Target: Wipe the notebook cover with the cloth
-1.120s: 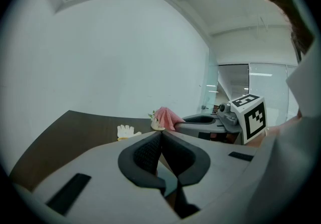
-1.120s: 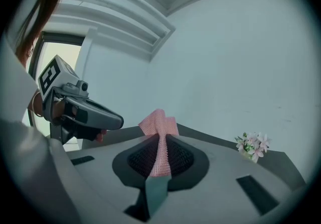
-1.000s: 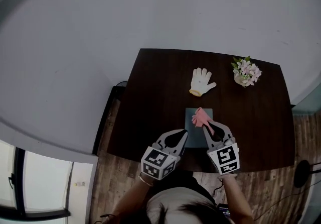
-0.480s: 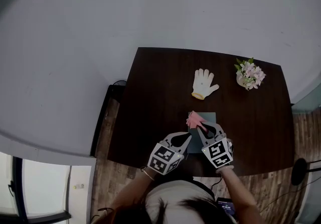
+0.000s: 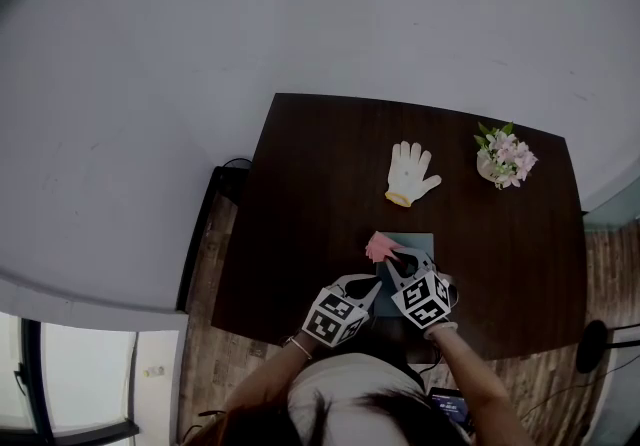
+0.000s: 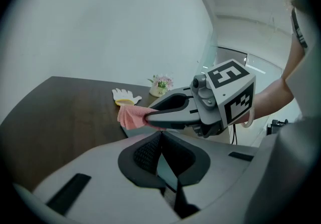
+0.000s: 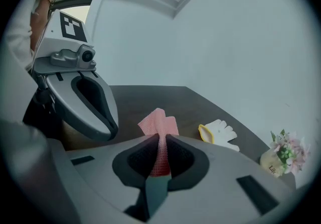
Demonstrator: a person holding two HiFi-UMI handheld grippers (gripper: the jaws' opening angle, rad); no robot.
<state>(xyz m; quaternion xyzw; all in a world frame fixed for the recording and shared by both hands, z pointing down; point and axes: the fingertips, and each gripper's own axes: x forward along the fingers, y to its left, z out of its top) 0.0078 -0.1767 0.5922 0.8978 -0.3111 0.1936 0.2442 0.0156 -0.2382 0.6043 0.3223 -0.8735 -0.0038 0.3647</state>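
**Head view.** The notebook (image 5: 420, 242) lay close to the near edge of the table (image 5: 310, 194). Bare dark tabletop stood open to the left of the notebook and beyond it. The pink cloth (image 5: 379, 247) sat at the notebook's far-left corner, pinched in the right gripper (image 5: 400, 259). That gripper's body covered much of the notebook's near half. The left gripper (image 5: 372, 286) lay at the notebook's near-left side, just beside the right one. The notebook's near edge was hidden under both tools. A white glove (image 5: 410, 172) lay beyond the notebook, well apart from it. A flower pot (image 5: 505, 159) stood beyond the notebook and to its right, near the table's far edge.

**Left gripper view.** The left gripper's (image 6: 160, 135) own jaws were pressed together at the tips. A teal strip showed in the gap behind them, and what it belonged to could not be made out. Ahead, the right gripper (image 6: 150, 115) crossed in from the right, clamping the cloth (image 6: 130, 116). The notebook under the cloth was hard to distinguish here.

**Right gripper view.** Only this view showed the cloth (image 7: 159, 123) running down between the right gripper's (image 7: 161, 140) pads and fanning out past its tips. The left gripper (image 7: 108, 127) loomed close at the left. The flower pot (image 7: 283, 152) sat near the rim of the view.
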